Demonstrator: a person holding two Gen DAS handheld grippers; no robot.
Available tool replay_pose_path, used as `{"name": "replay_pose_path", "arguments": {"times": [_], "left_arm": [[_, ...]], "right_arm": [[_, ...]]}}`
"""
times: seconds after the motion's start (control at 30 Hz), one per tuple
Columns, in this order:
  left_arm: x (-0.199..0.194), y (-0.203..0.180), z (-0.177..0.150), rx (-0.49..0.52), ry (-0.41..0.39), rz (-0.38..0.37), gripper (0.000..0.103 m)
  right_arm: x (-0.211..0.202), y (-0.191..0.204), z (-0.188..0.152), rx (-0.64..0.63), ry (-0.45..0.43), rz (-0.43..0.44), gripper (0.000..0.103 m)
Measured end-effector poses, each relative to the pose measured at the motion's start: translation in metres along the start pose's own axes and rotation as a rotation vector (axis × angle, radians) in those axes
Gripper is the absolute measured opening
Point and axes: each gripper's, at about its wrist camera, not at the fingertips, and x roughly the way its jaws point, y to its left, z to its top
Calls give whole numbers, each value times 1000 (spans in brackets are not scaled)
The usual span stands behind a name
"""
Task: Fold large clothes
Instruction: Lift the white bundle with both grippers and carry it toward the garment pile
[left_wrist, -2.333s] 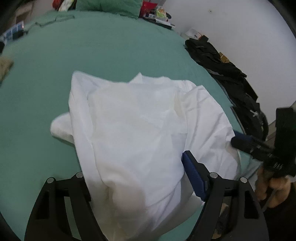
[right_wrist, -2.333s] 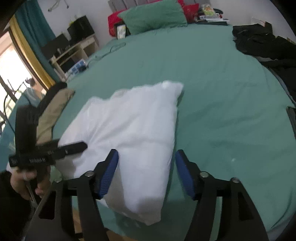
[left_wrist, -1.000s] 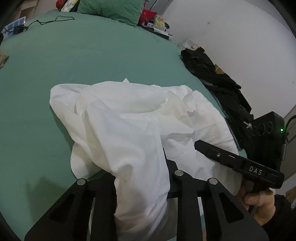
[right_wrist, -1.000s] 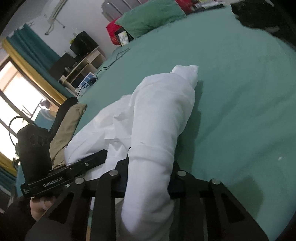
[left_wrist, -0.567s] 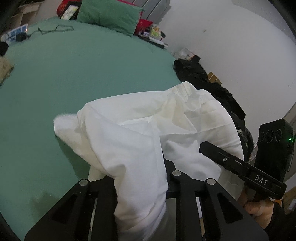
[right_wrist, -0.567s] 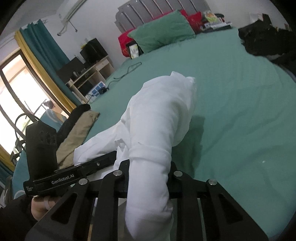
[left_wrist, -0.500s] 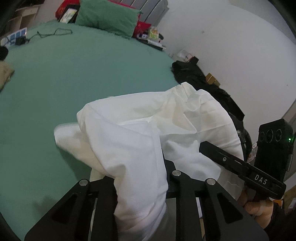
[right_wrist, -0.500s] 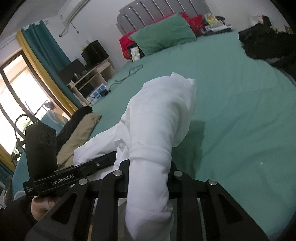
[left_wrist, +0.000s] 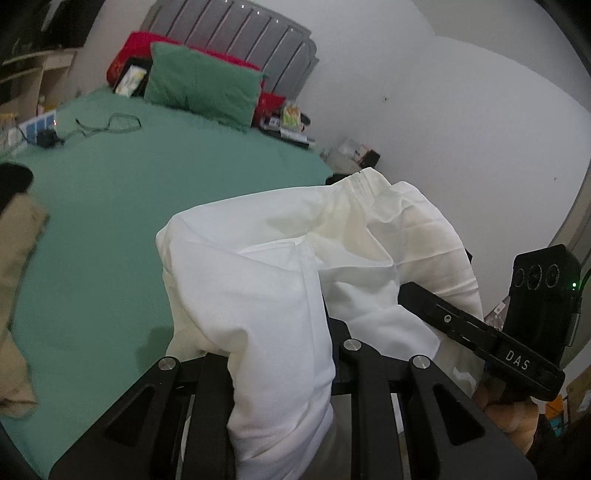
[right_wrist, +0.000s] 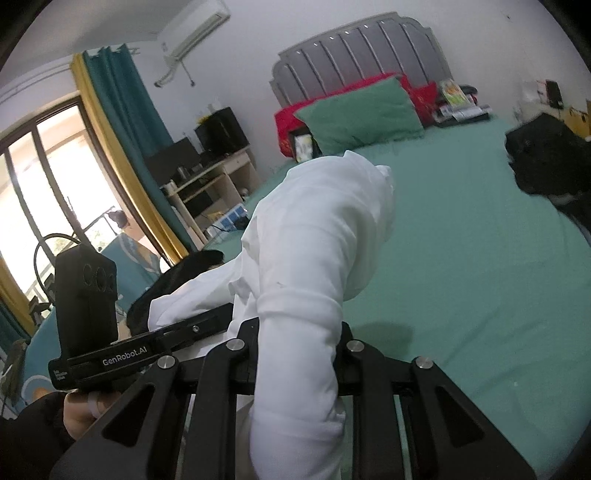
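Folding looks barely begun: the white garment (left_wrist: 280, 280) hangs bunched above the green bed's (left_wrist: 110, 206) near edge, no crease set. Left tool (left_wrist: 280, 354) and right tool (right_wrist: 295, 347) each pinch a thick wad. Cloth is thin, soft, matte cotton, wrinkled into loose tubes.

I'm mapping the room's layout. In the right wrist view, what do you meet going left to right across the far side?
Window → teal curtain → wooden desk → green pillow → black clothes.
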Motion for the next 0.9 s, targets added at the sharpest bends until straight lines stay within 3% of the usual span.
{"name": "replay_pose_path", "arguments": {"times": [0.47, 0.9], "left_arm": [[-61, 44, 53, 107, -86, 140, 20], [-86, 149, 93, 58, -121, 245, 20]], "right_arm": [[56, 74, 30, -96, -46, 80, 20], [148, 122, 43, -160, -16, 167, 20]]}}
